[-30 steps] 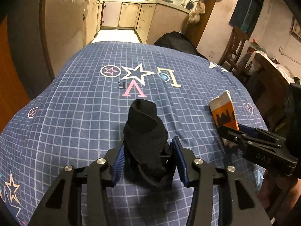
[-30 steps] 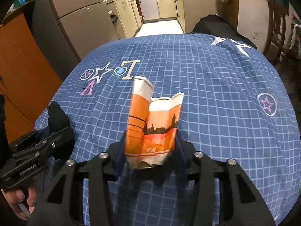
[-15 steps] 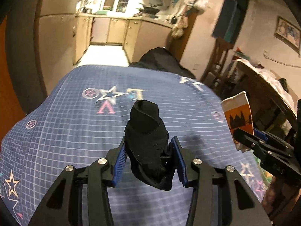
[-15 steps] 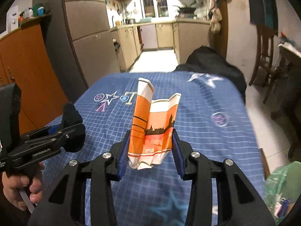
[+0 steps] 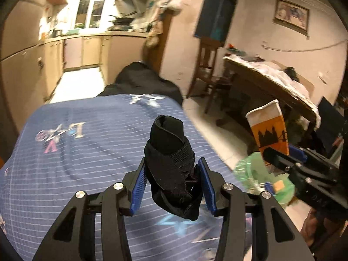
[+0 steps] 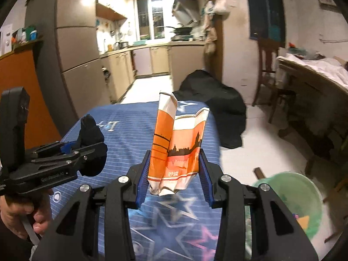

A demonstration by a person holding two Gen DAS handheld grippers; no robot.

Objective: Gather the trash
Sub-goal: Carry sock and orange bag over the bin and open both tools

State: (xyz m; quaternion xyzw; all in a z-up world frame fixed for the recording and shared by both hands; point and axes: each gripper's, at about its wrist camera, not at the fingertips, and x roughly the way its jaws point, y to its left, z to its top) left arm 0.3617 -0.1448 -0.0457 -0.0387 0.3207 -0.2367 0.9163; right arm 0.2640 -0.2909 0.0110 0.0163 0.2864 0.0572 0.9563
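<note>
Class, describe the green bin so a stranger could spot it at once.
Start at the blue star-patterned tablecloth. Just past its right edge, on the pale floor, stands the green bin, below the right gripper that holds the orange paper bag. It is the only round, translucent green container there, with bits of litter inside.

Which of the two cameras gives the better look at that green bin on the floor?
The right wrist view: the green bin shows its open rim and inside, low right beside the table. In the left wrist view it is blurred and partly hidden behind the right gripper.
</note>
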